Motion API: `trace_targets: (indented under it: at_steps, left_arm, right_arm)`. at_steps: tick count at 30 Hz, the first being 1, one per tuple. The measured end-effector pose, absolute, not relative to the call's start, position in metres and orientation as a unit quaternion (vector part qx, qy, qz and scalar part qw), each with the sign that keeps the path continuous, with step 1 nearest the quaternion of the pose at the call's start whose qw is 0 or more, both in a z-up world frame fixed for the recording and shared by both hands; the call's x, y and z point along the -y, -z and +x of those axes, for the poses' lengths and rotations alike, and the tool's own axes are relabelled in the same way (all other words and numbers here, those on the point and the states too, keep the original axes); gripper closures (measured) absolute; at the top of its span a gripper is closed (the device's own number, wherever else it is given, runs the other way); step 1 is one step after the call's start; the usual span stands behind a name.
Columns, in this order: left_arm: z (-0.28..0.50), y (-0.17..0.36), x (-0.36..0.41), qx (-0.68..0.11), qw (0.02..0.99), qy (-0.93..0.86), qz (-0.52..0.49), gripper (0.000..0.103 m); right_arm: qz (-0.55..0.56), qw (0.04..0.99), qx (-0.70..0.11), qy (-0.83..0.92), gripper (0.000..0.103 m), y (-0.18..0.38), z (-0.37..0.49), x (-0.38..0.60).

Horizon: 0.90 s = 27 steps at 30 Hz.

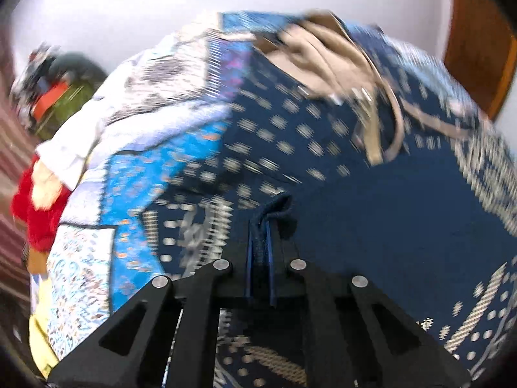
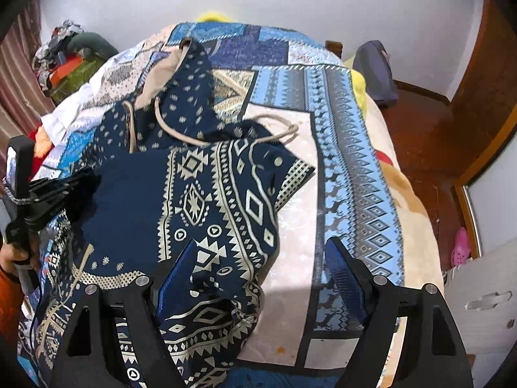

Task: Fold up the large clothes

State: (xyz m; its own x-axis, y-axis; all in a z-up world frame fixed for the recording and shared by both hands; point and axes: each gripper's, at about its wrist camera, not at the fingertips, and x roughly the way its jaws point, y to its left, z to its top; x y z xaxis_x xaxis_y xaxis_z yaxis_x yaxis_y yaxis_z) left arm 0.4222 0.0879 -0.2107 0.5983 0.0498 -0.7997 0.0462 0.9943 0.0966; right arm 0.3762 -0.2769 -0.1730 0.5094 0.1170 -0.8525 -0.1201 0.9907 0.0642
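A navy hooded garment with white geometric patterns, a beige lining and beige drawstrings lies crumpled on the bed. In the left wrist view my left gripper is shut on a raised fold of its navy cloth. From the right wrist view that left gripper shows at the garment's left edge, held by a hand. My right gripper stands open above the garment's near part. Its left finger is over the cloth and its right finger over the bedspread.
A blue and beige patchwork bedspread covers the bed. A heap of clothes lies at the far left by the wall, with a red item nearer. Right of the bed are a wooden floor, a dark bag and a pink shoe.
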Motion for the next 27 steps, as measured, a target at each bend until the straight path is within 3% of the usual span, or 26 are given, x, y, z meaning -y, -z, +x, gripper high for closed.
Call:
trace_targets:
  at_steps: [6, 17, 21, 27]
  left_arm:
    - [0.42, 0.204, -0.167, -0.453, 0.89, -0.032, -0.036, 0.096]
    - [0.401, 0.298, -0.219, -0.546, 0.83, -0.092, -0.064, 0.093]
    - [0.387, 0.284, -0.224, -0.55, 0.829, -0.083, -0.052, 0.076]
    - [0.381, 0.221, -0.216, -0.498, 0.865, -0.056, -0.013, 0.049]
  right_arm:
    - [0.016, 0.864, -0.498, -0.077, 0.023, 0.176, 0.381, 0.277]
    - [-0.013, 0.837, -0.541, -0.082, 0.022, 0.218, 0.396, 0.25]
    - [-0.019, 0.835, -0.544, -0.08, 0.022, 0.207, 0.399, 0.255]
    - [-0.019, 0.861, -0.5, -0.085, 0.022, 0.16, 0.413, 0.256]
